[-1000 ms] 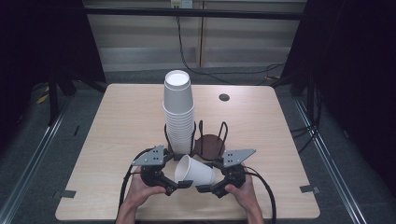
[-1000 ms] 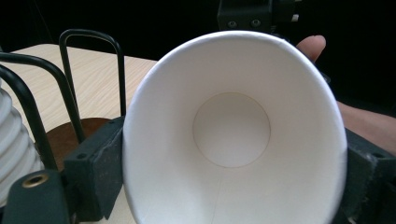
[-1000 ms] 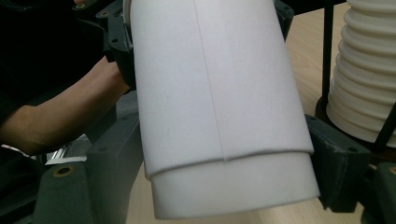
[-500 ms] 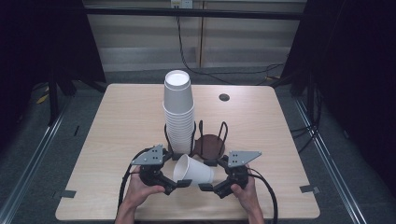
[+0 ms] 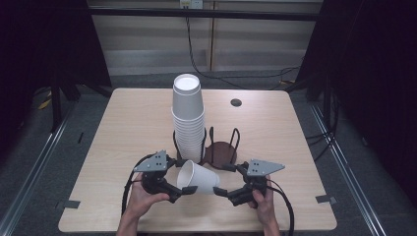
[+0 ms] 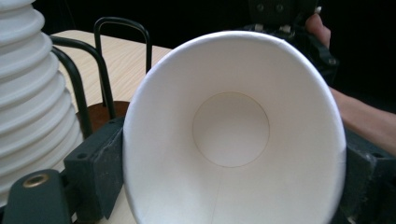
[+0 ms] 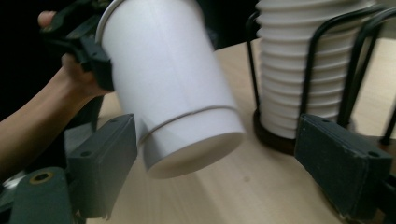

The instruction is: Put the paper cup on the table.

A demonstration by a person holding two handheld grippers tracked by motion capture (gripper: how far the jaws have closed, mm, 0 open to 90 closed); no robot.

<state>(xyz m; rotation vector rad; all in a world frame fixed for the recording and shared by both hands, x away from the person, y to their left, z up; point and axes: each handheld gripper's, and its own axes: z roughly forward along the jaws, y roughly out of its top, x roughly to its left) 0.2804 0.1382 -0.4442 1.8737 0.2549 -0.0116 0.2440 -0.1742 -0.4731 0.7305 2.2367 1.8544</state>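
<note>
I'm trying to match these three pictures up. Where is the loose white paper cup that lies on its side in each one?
High view: the loose cup lies low at centre, between the two claws.
Left gripper view: it takes up the middle, mouth toward the camera, gripped by the left claw.
Right gripper view: upper left of centre, base toward the camera.
Shared landmark: the tall cup stack in its black wire holder.

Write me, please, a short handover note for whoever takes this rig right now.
Left tool: shut on the rim of a single cup, which lies on its side above the table, mouth toward the left hand.
Right tool: open, jaws either side of the cup's base, not pressing.
Stack: upside-down cups in one bay of the wire rack; the bay beside it holds nothing.
Done: one cup is off the stack.
Left: probably close the right tool on the base, then place the cup.
</note>
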